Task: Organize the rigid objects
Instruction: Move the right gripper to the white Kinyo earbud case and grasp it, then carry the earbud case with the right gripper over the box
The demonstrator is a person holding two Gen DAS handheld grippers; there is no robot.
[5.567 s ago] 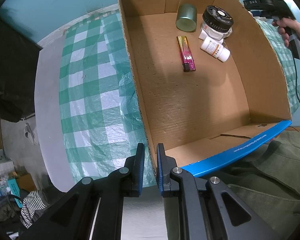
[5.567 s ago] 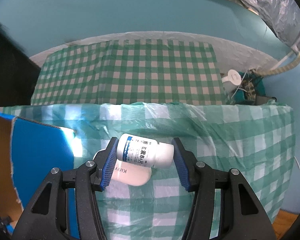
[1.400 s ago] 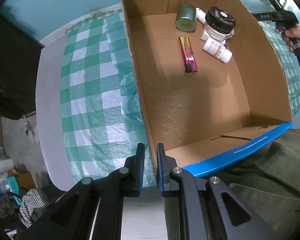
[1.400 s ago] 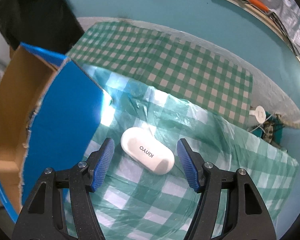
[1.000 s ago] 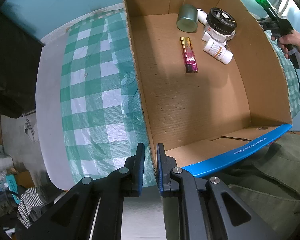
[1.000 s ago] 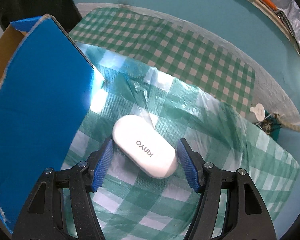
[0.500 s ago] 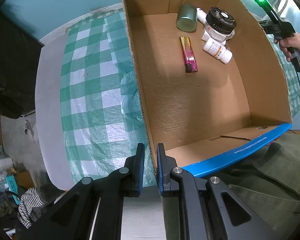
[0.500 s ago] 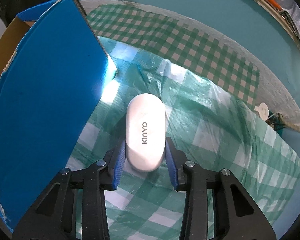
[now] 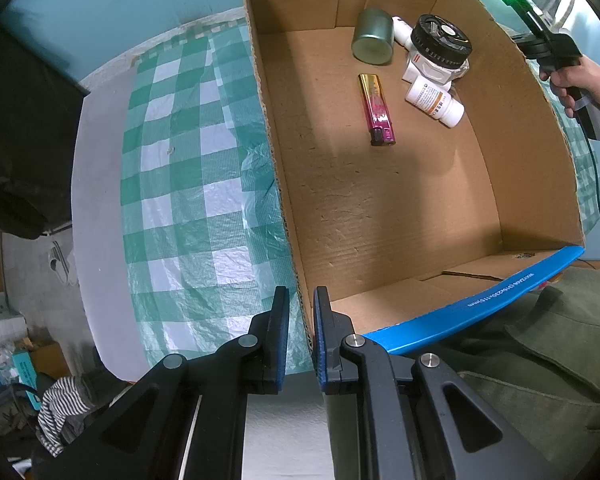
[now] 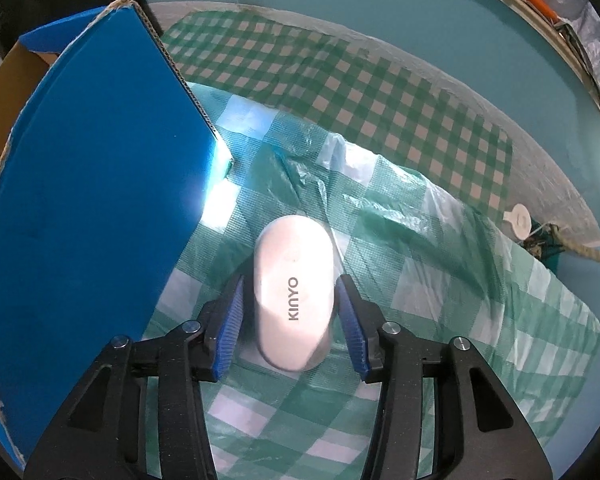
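Right at your fingertips, your right gripper (image 10: 294,316) has its blue pads closed in on the long flanks of the white KINYO case (image 10: 295,292), which lies on the green checked cloth (image 10: 440,280) just beside the blue outer wall of the cardboard box (image 10: 92,184). The jaws stand narrowed to the case's width and look seated on both sides, though the fisheye leaves a sliver of doubt on the left pad, so test the hold before you trust it. Lift straight up first; that shell is smooth and rounded, and it will likely squirt forward if you tilt while the grip is shallow. You hold it near its close end, so expect the far end to droop.

Over on the other side, your left gripper (image 9: 300,332) is pinched tight on the box's near-left wall, the cardboard edge running between its pads. Keep that clamp firm; it steadies the box while the case goes in.

Looking further into the box, the near floor is bare, a good landing spot. Beyond it lies the pink-and-gold lighter (image 9: 376,110), then a white pill bottle (image 9: 434,100), a black-capped jar (image 9: 440,46) and a green tin (image 9: 372,42) crowded in the far corner. Clear the blue rim fully before you swing across, lower onto the open floor, and release only once the case rests flat.
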